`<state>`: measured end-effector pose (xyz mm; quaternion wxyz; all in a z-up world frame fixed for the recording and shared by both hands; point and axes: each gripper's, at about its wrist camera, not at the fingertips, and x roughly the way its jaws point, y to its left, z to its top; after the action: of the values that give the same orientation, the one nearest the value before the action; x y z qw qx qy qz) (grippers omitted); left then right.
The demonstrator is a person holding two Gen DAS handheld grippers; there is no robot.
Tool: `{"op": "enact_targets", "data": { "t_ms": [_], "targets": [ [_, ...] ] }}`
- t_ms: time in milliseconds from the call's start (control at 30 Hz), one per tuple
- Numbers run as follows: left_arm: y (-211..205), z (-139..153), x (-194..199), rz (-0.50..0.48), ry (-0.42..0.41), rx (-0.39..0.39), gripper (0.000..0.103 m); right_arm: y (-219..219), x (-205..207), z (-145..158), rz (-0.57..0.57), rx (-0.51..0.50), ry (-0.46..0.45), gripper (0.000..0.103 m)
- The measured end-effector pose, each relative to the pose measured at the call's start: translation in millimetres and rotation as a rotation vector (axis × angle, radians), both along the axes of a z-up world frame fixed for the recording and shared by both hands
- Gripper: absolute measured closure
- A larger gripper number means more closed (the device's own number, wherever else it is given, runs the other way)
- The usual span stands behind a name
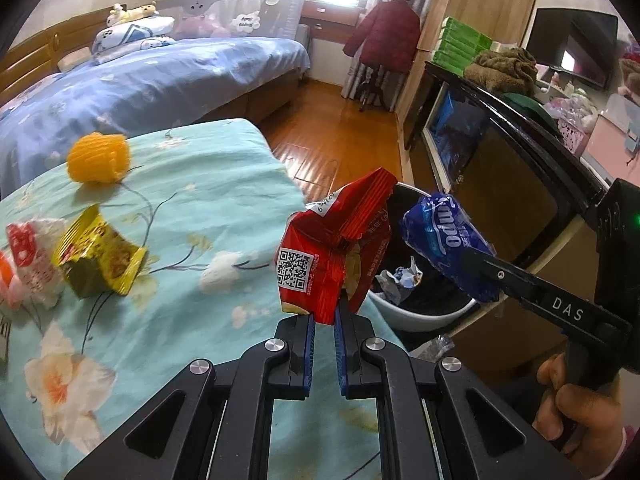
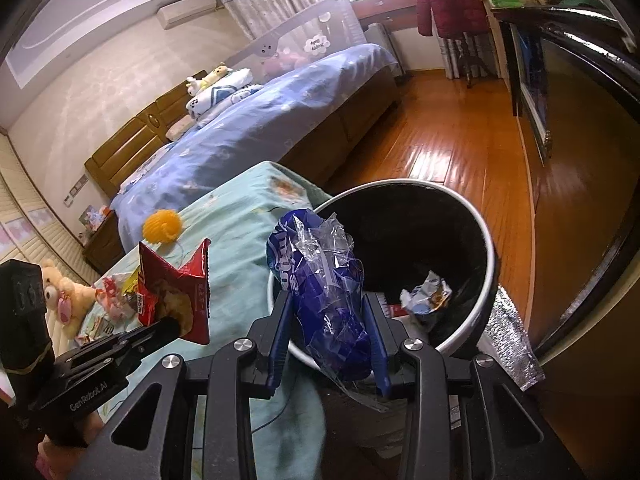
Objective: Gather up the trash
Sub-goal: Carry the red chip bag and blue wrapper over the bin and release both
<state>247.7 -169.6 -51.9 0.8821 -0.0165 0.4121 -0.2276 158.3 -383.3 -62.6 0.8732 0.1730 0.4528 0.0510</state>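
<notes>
We see 2 pieces of trash held up at once. The left hand-held gripper pinches the bottom edge of a torn red snack wrapper, its blue pads pressed close on the foil; the wrapper stands upright above the edge of the bench with its turquoise flowered cloth, just beside the bin. The right hand-held gripper clamps a crumpled blue plastic wrapper between its fingers, jaws partly spread around the bulk of it, over the near rim of the trash bin. The bin is white outside with a black liner, and a crumpled scrap of wrapper lies inside it. A bare hand grips the handle of the right hand-held gripper.

On the cloth lie a gold and green wrapper, a red and white packet touching it at the left, and, well apart, an orange foam net.
</notes>
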Motion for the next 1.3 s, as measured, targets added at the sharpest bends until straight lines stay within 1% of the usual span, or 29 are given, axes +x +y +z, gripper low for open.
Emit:
{"op": "enact_targets", "data": {
  "t_ms": [233,467,667,1100,1167,1233,1300],
  "targets": [
    [-18,3,12,-0.027,-0.001,0.014,0.095,-13,11,-3,-0.02,-0.019,0.011,0.068],
    [-41,0,24,-0.056,0.003,0.043,0.095,-24,17,-8,-0.037,-0.023,0.03,0.068],
    [-58,-2,33,-0.077,0.016,0.048,0.095,-32,23,-11,-0.054,-0.023,0.037,0.067],
    [-73,-11,51,-0.086,0.05,0.057,0.095,-43,31,-20,-0.081,-0.01,0.059,0.066],
    [-76,-12,54,-0.088,0.058,0.055,0.094,-44,32,-20,-0.089,-0.01,0.056,0.064],
    [-78,-12,55,-0.09,0.059,0.057,0.09,-46,33,-21,-0.097,-0.008,0.05,0.062],
    [-78,-12,53,-0.089,0.054,0.058,0.083,-49,33,-23,-0.107,0.001,0.054,0.054]
  ]
}}
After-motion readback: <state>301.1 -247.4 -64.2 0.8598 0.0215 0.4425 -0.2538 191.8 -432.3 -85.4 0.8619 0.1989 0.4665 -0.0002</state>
